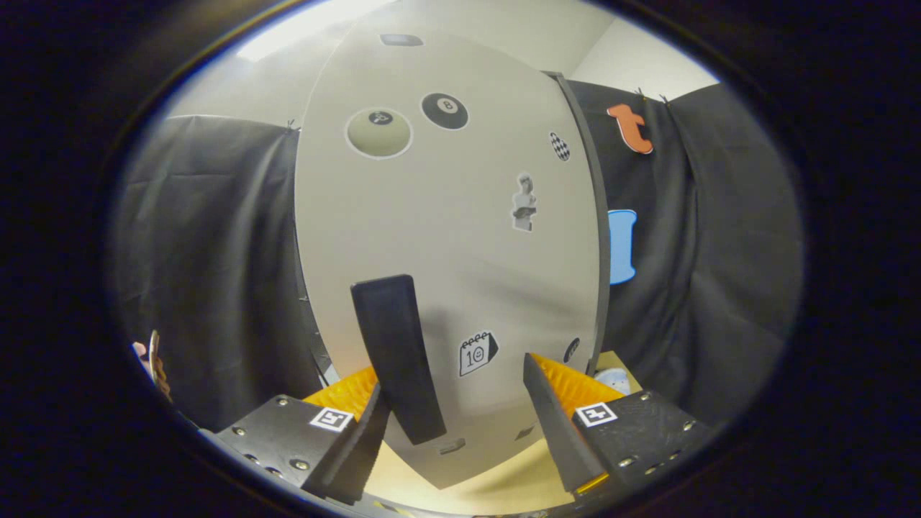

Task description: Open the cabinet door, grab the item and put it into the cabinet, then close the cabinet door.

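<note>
Facing a pale grey cabinet door [446, 237] at close range in the gripper view, closed flat against its frame, with the door's dark right edge [586, 216] running down beside the black booth cloth [705, 273]. Spread wide apart, the jaws [460, 424], gripping nothing, one finger [356, 446] to the left and the other finger [557, 432] to the right. Standing between them, nearer the left finger, a long dark bar handle [396, 356], upright and slightly slanted on the door face, its lower end dropping just beside the left finger's tip; cannot tell whether that finger touches it. Well clear of the right finger, the same handle, with bare door surface in between.

Scattered over the door, several stickers: a black eight-ball sticker [445, 111] and a pale ball sticker [379, 132] high up, a checkered oval sticker [560, 146] toward the right edge, a small bust sticker [524, 202] mid-door, and a calendar sticker [477, 352] low down, just ahead of the gap between the fingers.

Below the door, a pale wooden desk [504, 482]. Peeking out past the door's lower right corner, just beyond the right finger, a small light blue and white item [613, 379], mostly hidden, resting on the desk. At the far left, by the cloth, part of a person's hand [147, 356].
</note>
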